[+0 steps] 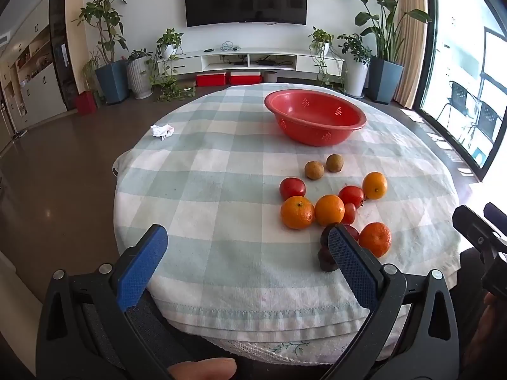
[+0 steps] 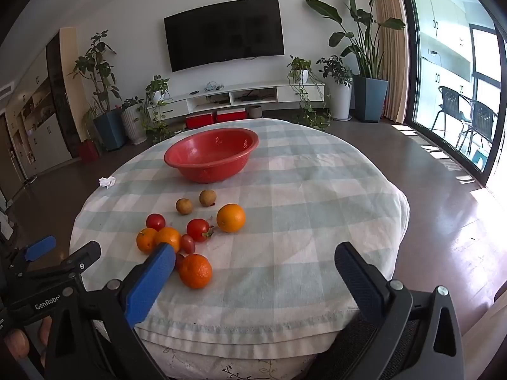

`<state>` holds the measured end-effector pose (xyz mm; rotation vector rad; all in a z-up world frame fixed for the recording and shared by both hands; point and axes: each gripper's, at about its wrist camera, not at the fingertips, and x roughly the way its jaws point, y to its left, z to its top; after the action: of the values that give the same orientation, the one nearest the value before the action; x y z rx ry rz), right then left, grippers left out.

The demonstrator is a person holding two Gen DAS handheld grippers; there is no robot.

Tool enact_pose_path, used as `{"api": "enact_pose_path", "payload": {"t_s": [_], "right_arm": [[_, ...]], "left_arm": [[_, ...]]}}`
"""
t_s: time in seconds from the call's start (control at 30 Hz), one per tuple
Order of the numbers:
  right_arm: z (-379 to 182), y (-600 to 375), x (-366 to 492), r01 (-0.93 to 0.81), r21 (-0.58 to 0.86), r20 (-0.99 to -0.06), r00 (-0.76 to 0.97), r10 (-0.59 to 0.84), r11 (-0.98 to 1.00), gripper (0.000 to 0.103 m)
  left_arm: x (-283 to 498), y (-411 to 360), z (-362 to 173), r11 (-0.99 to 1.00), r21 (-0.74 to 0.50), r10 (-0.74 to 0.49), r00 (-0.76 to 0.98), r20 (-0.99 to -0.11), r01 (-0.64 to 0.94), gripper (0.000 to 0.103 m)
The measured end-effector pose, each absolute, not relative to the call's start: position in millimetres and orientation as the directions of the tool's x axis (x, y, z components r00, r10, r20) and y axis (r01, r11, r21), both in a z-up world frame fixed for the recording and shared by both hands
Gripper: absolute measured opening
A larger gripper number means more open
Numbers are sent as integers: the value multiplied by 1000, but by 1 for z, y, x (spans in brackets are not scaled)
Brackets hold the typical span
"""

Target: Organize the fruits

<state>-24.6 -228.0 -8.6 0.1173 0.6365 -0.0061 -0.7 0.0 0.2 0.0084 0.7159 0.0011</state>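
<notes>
A pile of fruit lies on the checked tablecloth [image 1: 206, 190]: several oranges [image 1: 297, 212] [image 2: 230, 217], red tomatoes [image 1: 292, 187] [image 2: 198, 229] and two small brown fruits [image 1: 314, 170] [image 2: 183, 205]. Beyond them stands an empty red bowl [image 1: 310, 133] [image 2: 206, 171]. My left gripper [image 1: 247, 232] hovers open over the near table edge, and its right finger hides part of some dark fruit [image 1: 326, 261]. My right gripper [image 2: 255, 253] is open too, with nothing between its fingers. Its left finger sits beside the nearest orange [image 2: 195, 270].
A crumpled white tissue [image 1: 162, 130] [image 2: 106, 182] lies at the table's far left edge. The round table drops off to brown floor on every side. Potted plants, a TV and a low cabinet line the far wall. Each gripper shows at the other view's edge.
</notes>
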Motion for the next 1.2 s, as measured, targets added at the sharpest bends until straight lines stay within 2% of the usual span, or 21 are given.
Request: {"api": "enact_pose_path", "payload": {"t_s": [1.2], "right_arm": [[-20,-227,-22,61,93,-634,773,12,994,103]], "left_arm": [[-4,1,-9,1000,15,10,739,-673,0,103]]}}
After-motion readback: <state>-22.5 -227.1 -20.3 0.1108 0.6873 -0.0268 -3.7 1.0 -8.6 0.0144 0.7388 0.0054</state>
